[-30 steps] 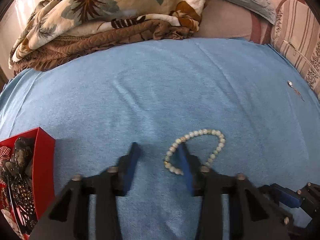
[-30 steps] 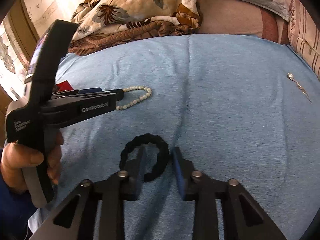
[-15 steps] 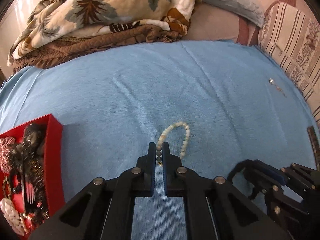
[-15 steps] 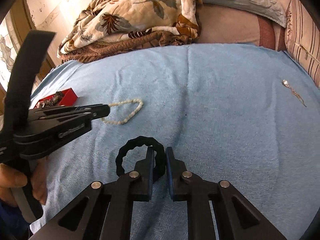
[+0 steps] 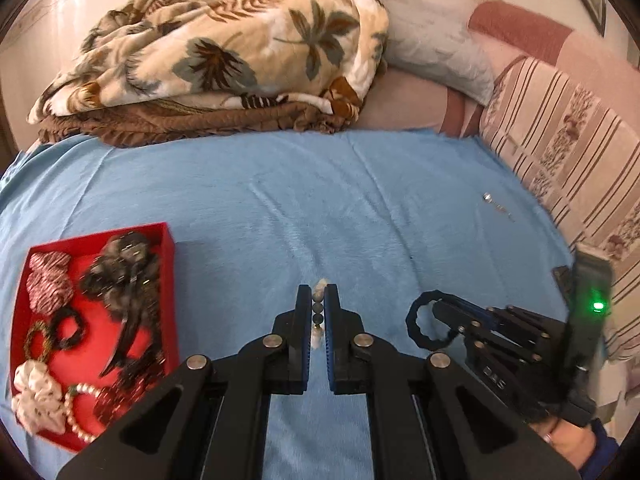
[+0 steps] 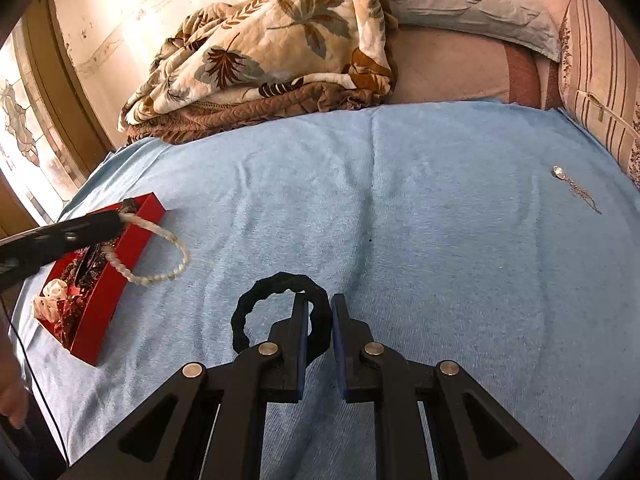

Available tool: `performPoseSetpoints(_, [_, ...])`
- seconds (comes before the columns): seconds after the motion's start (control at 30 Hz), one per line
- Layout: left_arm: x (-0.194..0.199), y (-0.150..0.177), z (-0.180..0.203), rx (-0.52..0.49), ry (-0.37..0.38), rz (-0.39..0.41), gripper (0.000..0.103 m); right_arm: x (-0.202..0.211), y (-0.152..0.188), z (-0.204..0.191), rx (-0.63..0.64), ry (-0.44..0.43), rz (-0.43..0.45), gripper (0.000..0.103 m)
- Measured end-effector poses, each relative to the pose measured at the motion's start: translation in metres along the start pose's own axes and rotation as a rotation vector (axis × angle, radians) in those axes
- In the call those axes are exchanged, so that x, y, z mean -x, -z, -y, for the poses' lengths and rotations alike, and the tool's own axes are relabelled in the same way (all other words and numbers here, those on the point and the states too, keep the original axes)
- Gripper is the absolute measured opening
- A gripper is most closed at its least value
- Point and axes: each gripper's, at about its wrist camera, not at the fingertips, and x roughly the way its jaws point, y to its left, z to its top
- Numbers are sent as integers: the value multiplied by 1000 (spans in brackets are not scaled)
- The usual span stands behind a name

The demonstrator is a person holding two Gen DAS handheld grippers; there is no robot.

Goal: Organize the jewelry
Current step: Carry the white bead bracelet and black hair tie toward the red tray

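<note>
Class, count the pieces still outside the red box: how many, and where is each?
3: the pearl bracelet in the left gripper, the black hair tie in the right gripper, the silver chain on the blue towel.

The bed (image 6: 420, 208) was covered with a light blue towel-like sheet (image 5: 280, 184). Using the red tray (image 5: 168, 264) at its left side as reference: a leaf-print blanket (image 5: 224, 52) sat heaped behind it by the wall, pillows (image 5: 436, 56) far to its right, and a small silver chain (image 6: 576, 190) lay well off right.
</note>
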Motion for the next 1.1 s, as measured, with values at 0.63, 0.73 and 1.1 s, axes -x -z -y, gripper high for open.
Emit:
performPoseSetpoints(0.63, [118, 56, -70, 33, -140, 103, 6, 39, 40, -54, 66, 27, 70, 13])
performPoseSetpoints(0.73, [130, 65, -79, 44, -172, 110, 6, 44, 52, -65, 79, 28, 66, 13])
performPoseSetpoints(1.1, [165, 99, -75, 23, -269, 155, 6, 58, 84, -94, 121, 31, 50, 13])
